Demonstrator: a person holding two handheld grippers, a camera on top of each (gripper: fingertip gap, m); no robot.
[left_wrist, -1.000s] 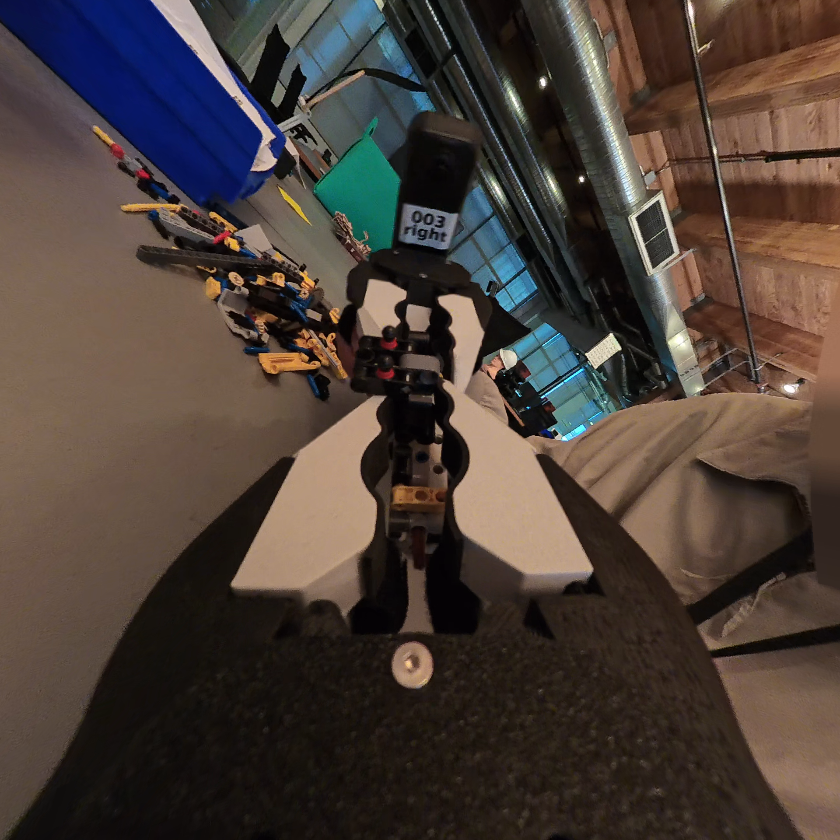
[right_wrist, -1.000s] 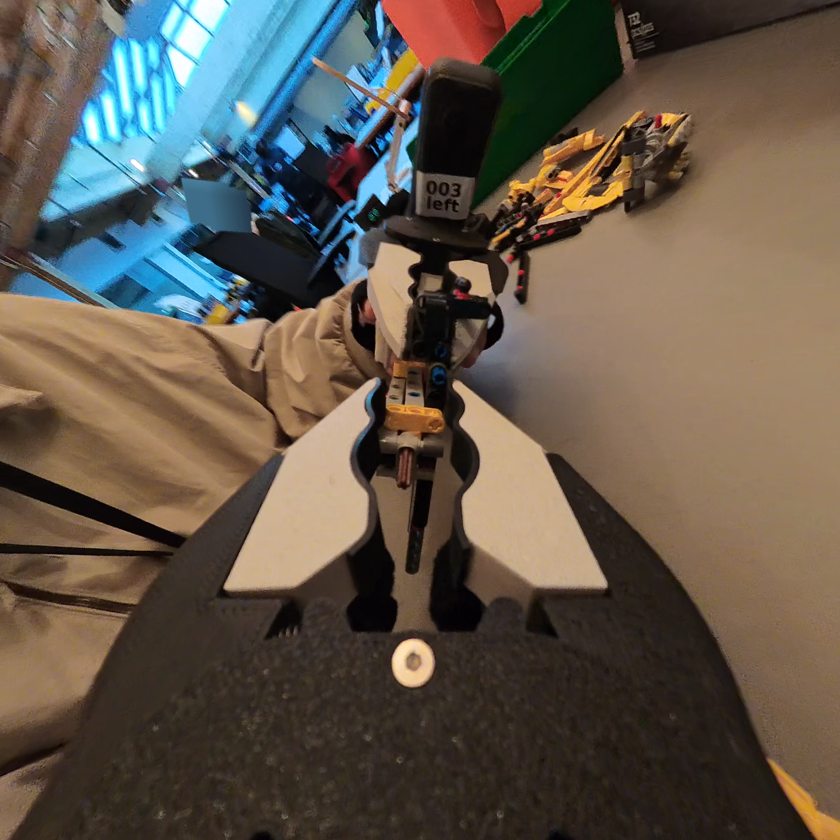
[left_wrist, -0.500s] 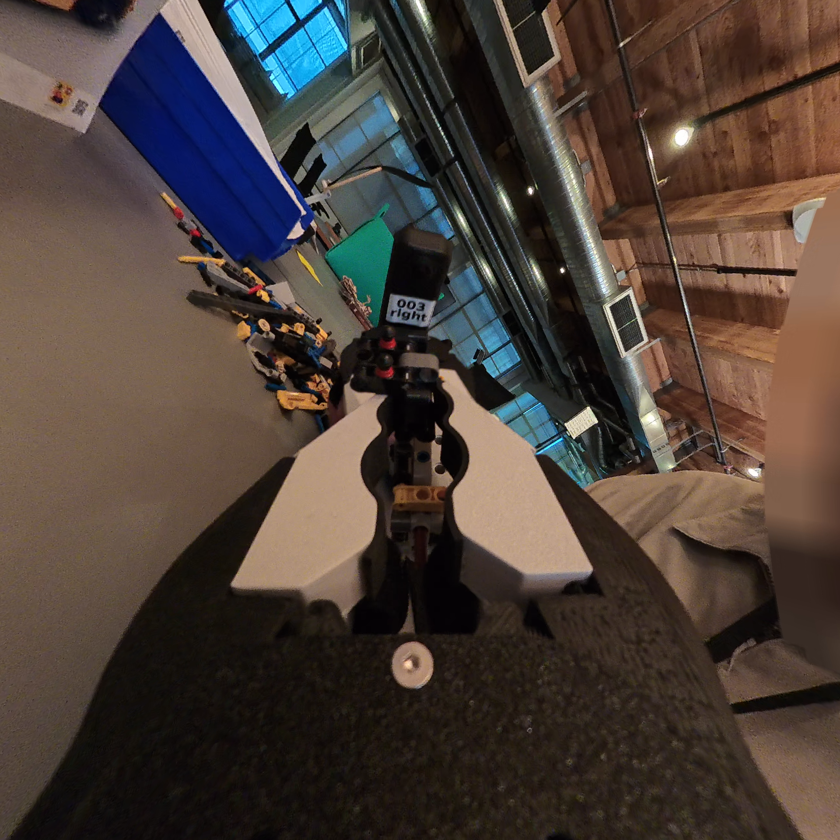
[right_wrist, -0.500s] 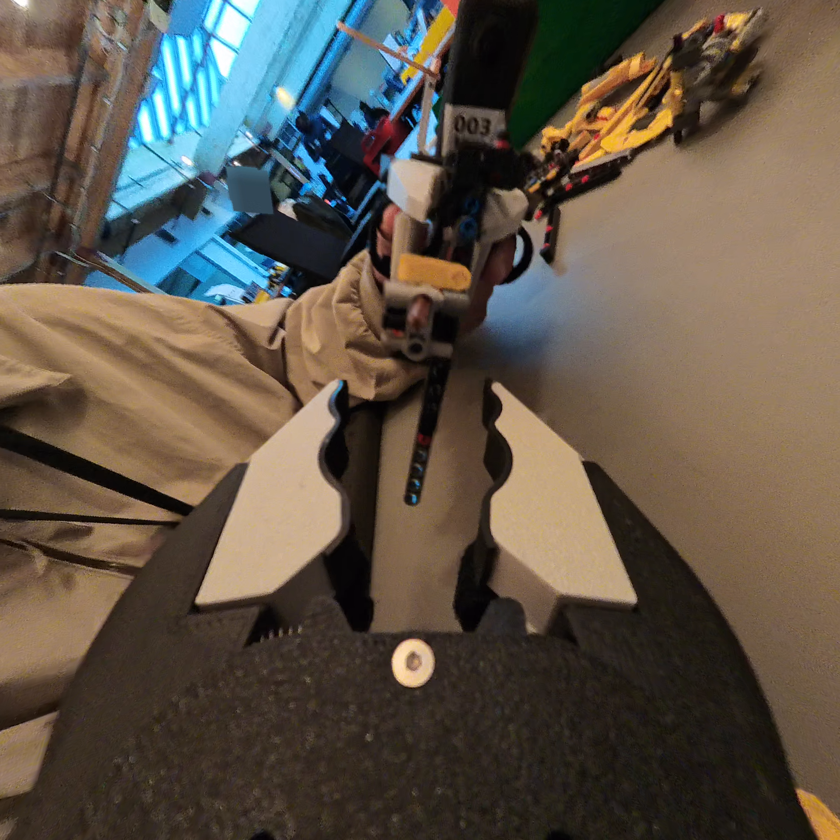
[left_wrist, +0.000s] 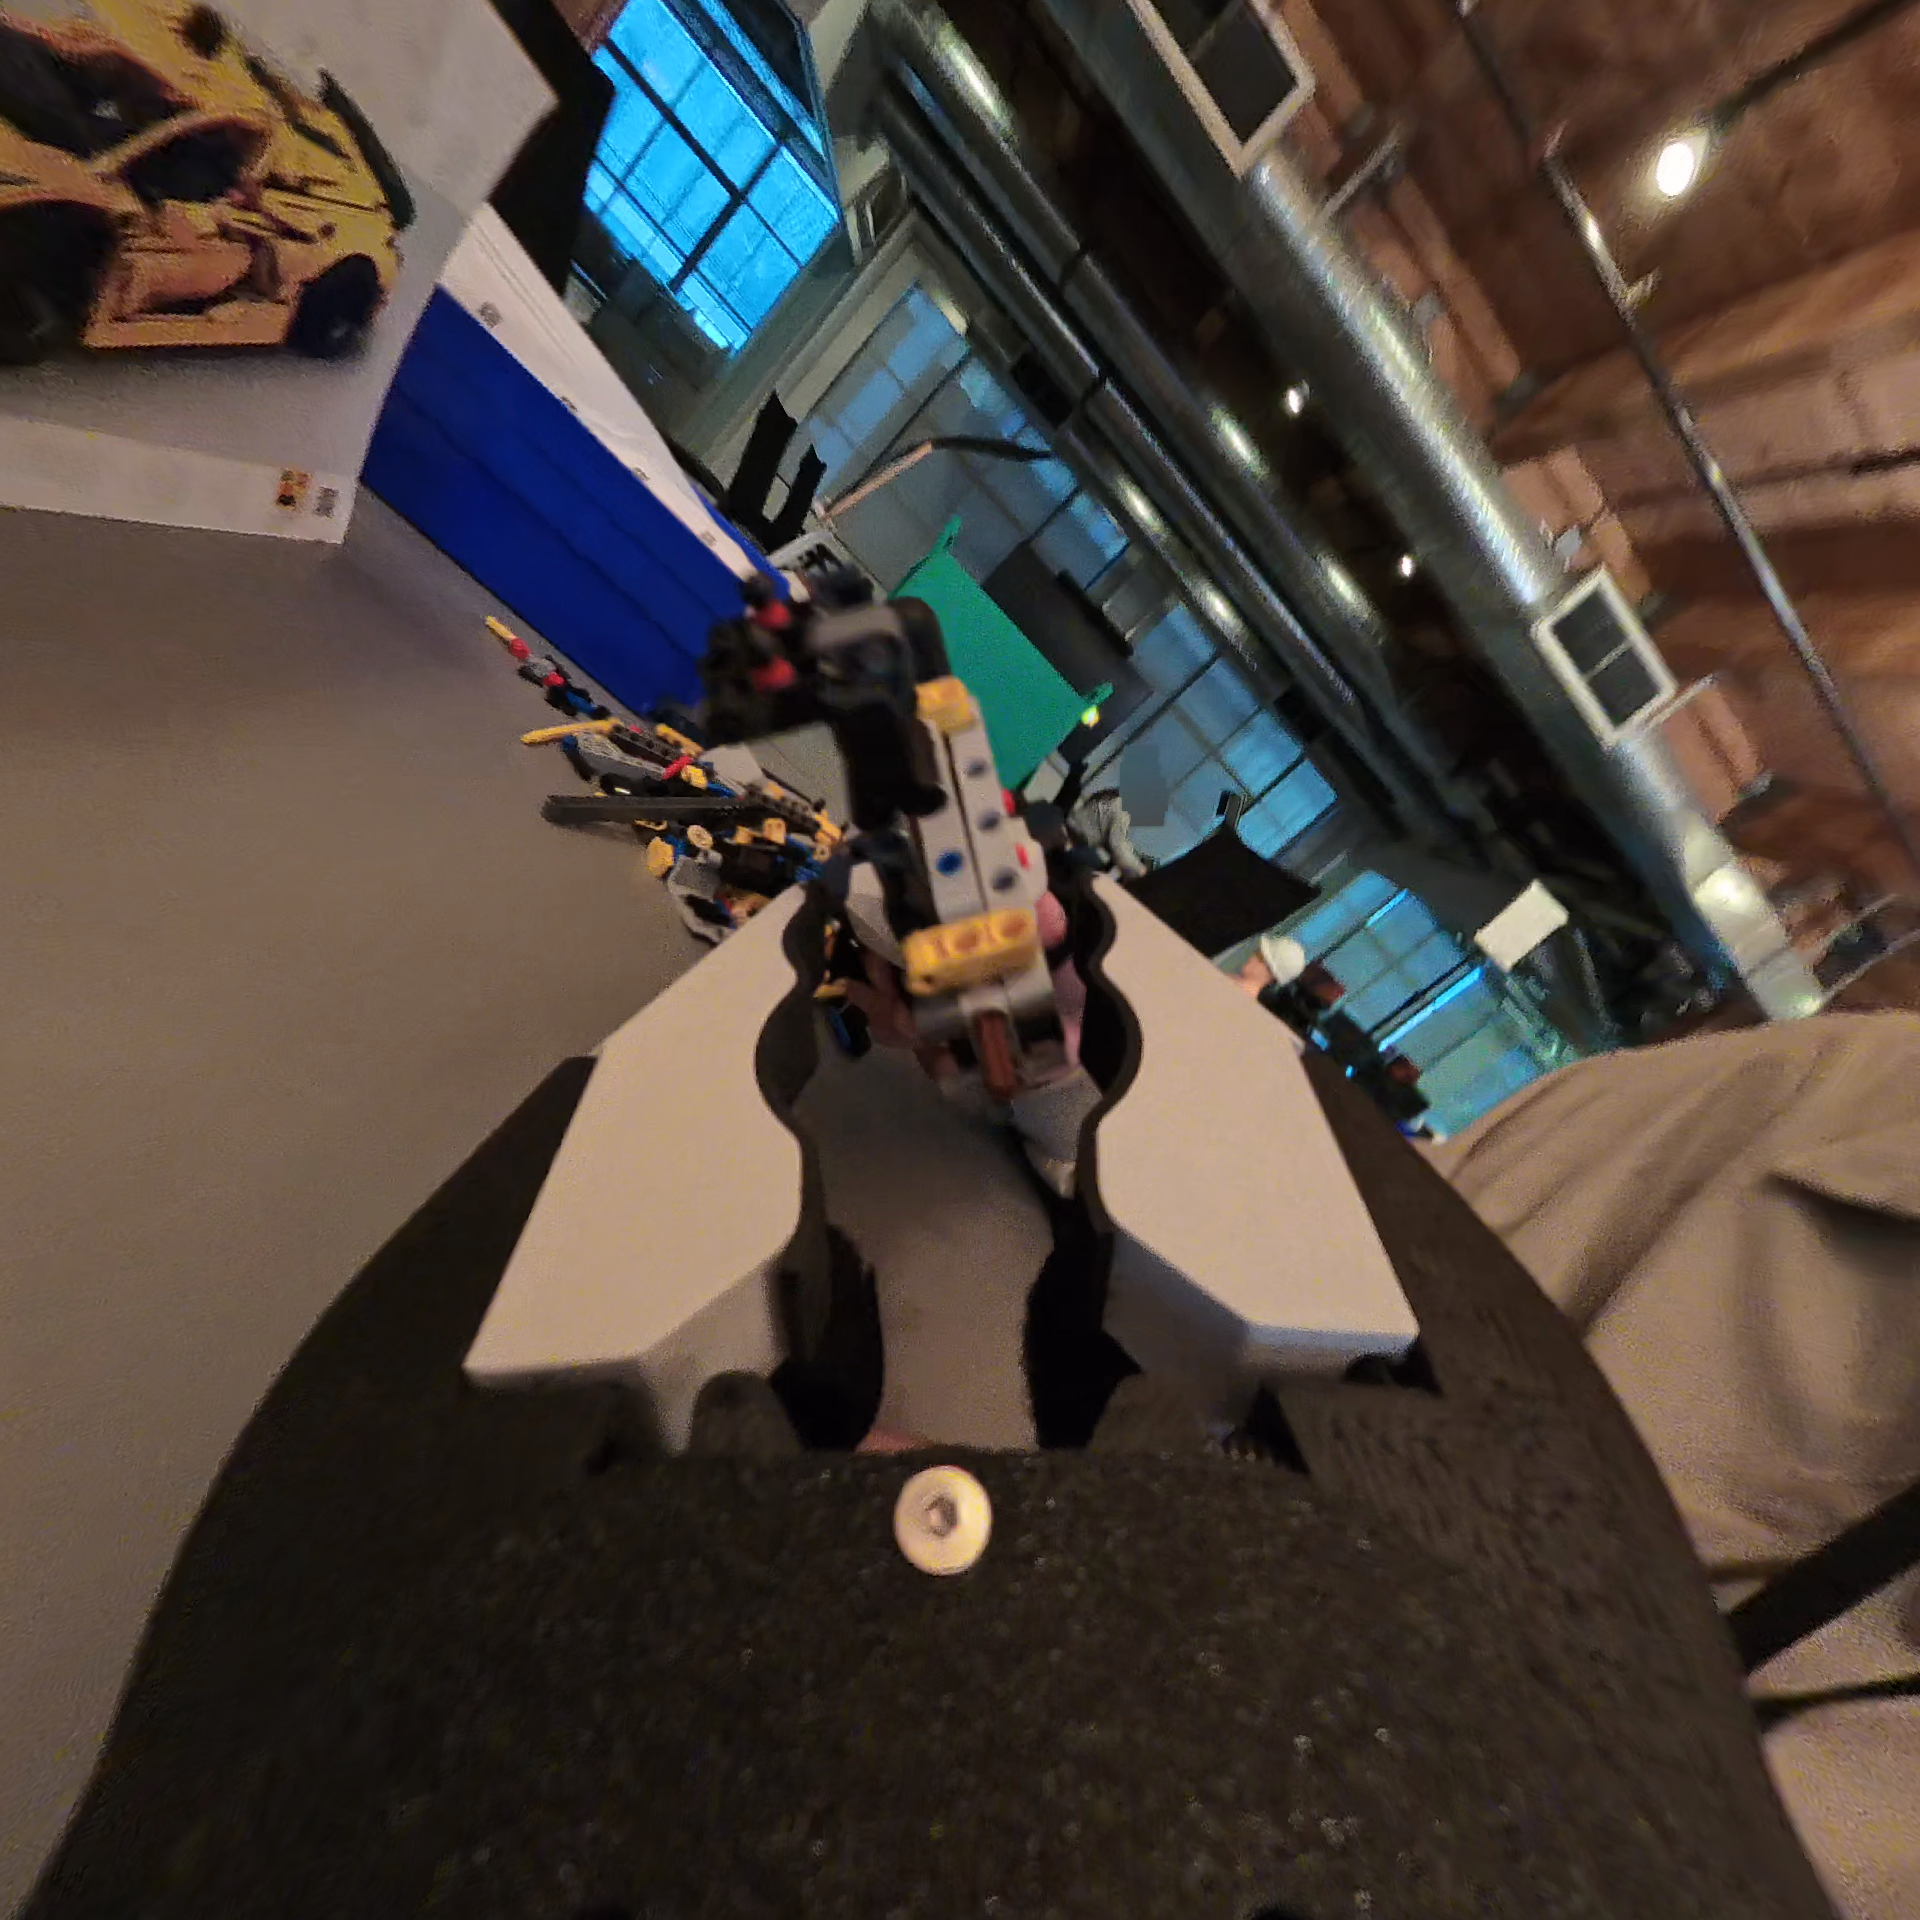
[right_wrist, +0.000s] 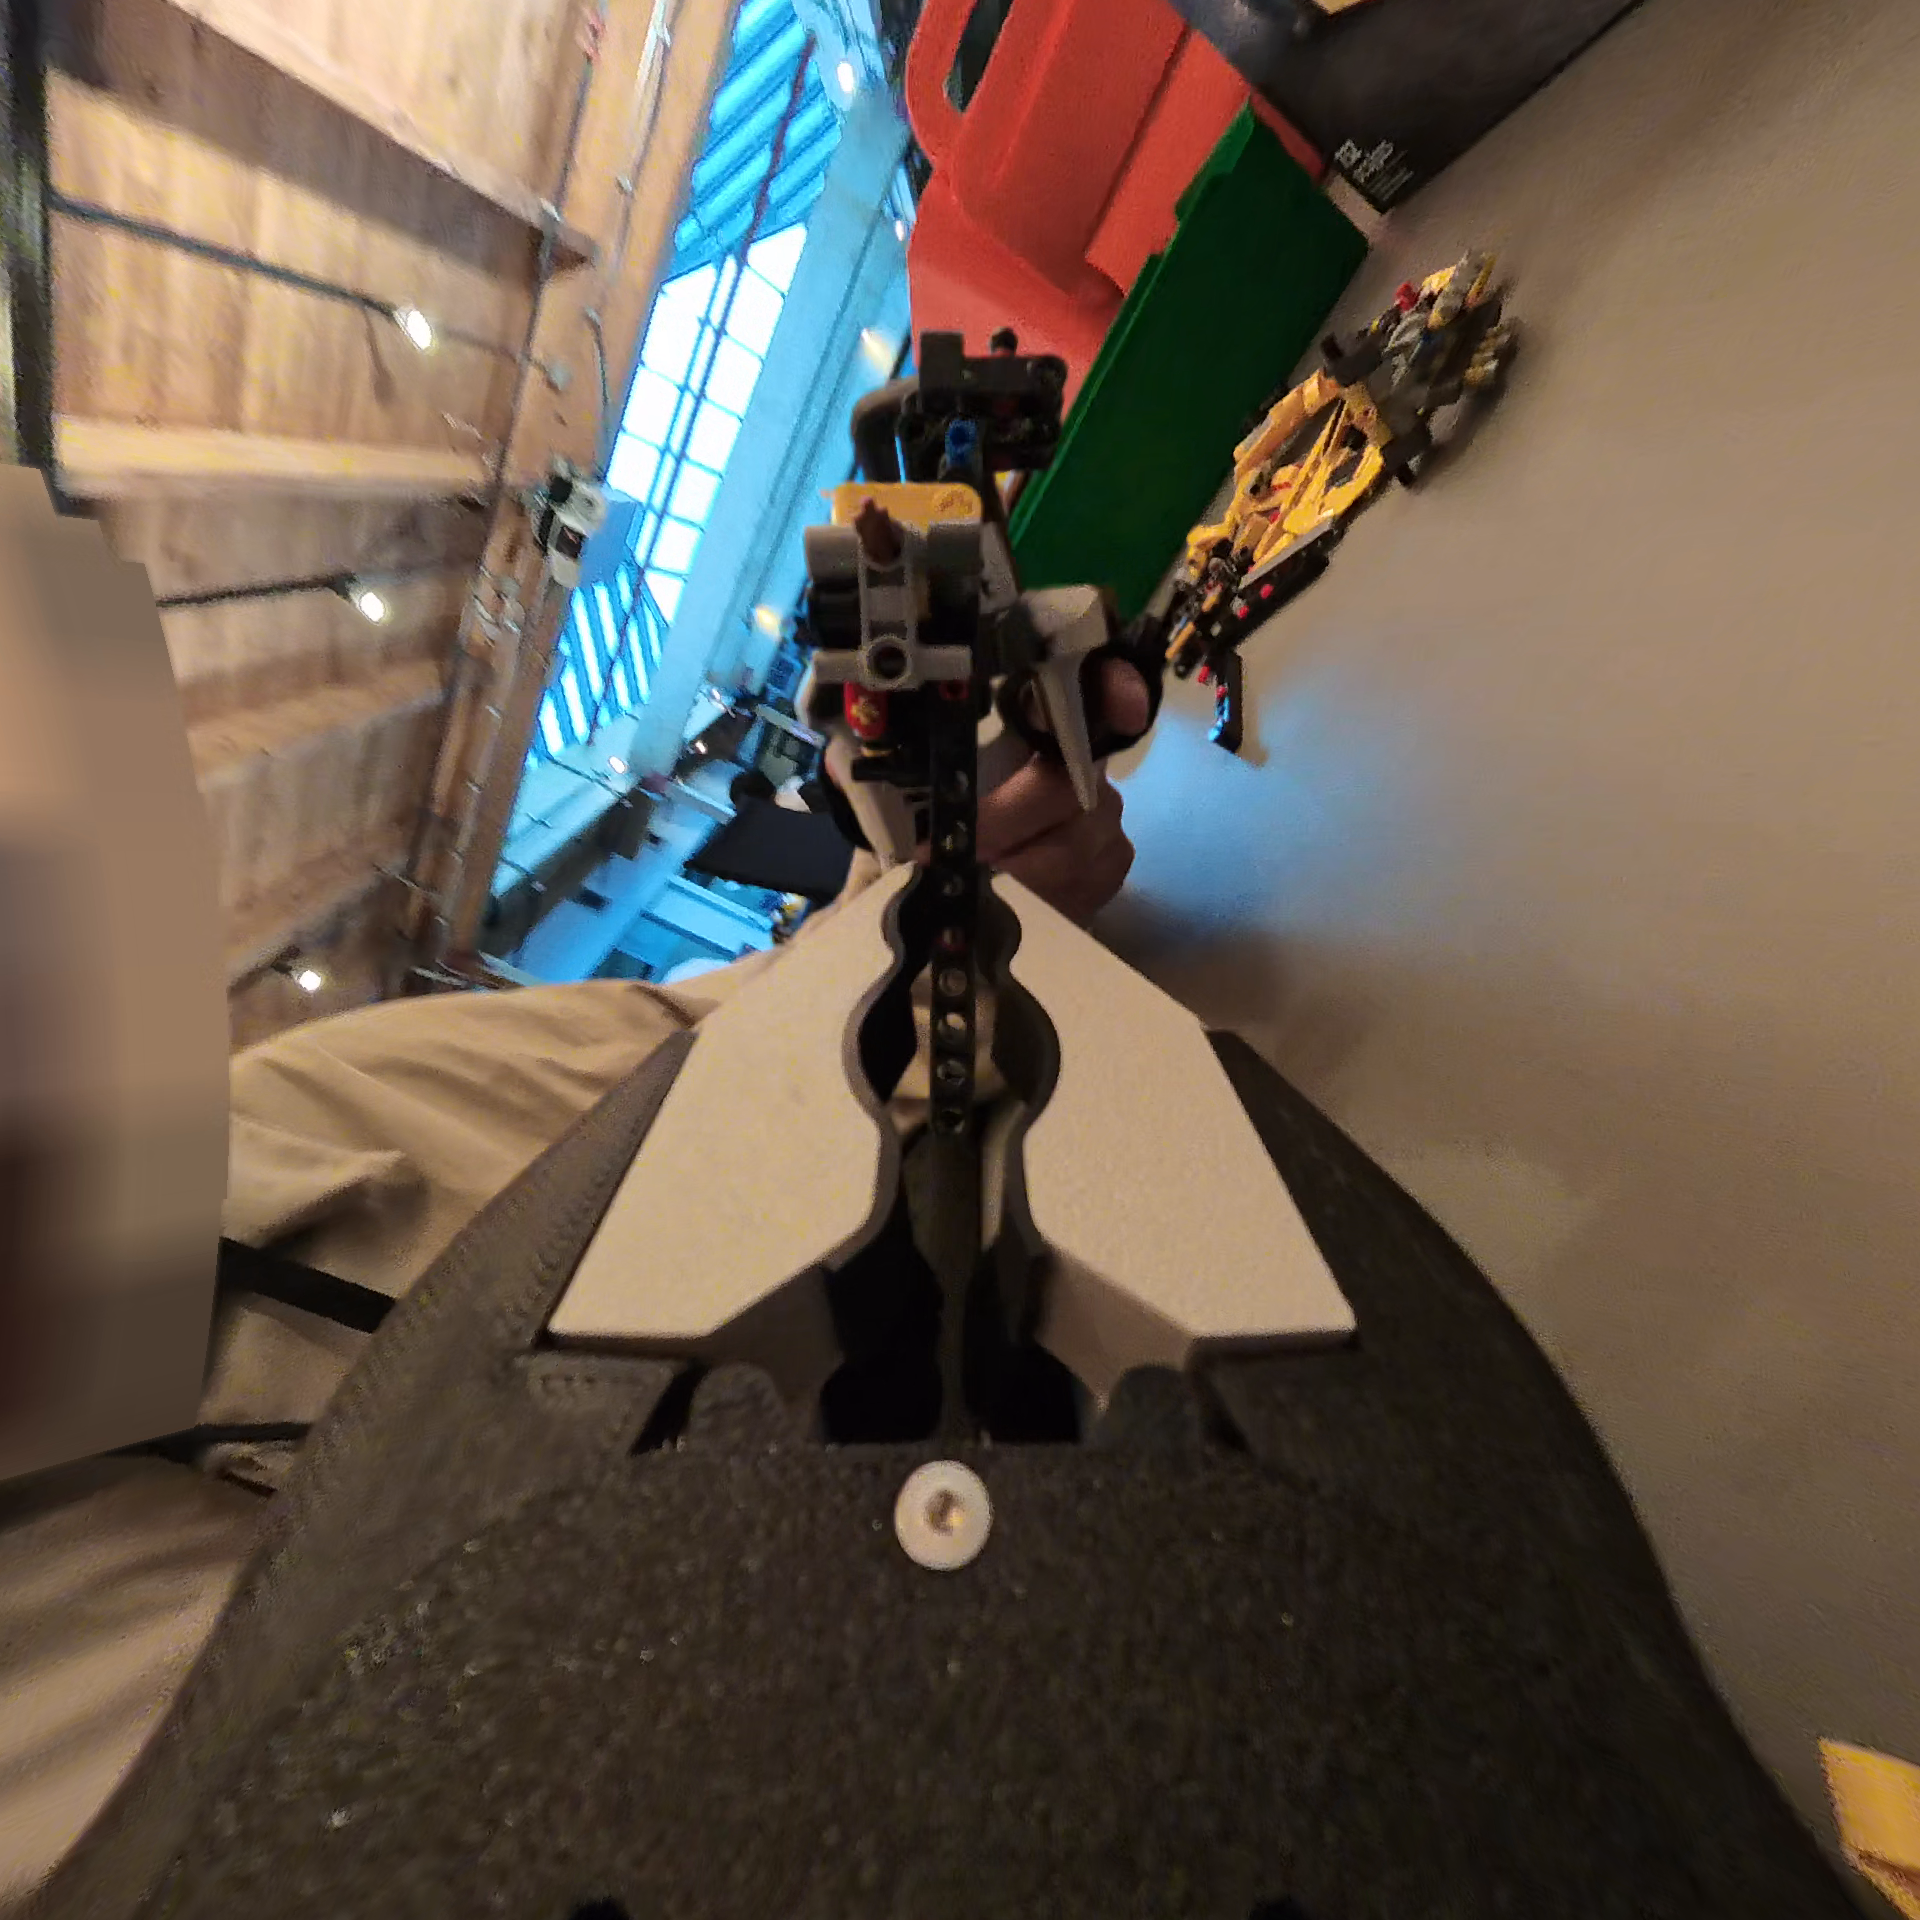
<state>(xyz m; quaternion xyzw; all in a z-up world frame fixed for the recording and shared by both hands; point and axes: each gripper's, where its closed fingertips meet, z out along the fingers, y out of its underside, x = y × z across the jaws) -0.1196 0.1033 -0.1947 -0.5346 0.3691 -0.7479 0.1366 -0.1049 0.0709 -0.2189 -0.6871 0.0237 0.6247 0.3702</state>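
A brick assembly of grey beams, a yellow piece and a brown axle stands up between my left gripper's fingertips. The left jaws are wide open, with a gap on each side of the assembly. In the right wrist view my right gripper is shut on the long black perforated beam that hangs from the same assembly. Beyond it a left gripper finger and the hand holding that gripper show, spread clear of the assembly.
A pile of loose brick pieces lies on the grey table before a blue bin and a green box. A partly built yellow model lies by a green bin and a red bin. A beige sleeve is at the left. Spacing between my two grippers at the tips: around 5 cm.
The right gripper opened, drew back, then shut on the black beam. The left gripper, shut on the assembly before, has opened. Both views have tilted.
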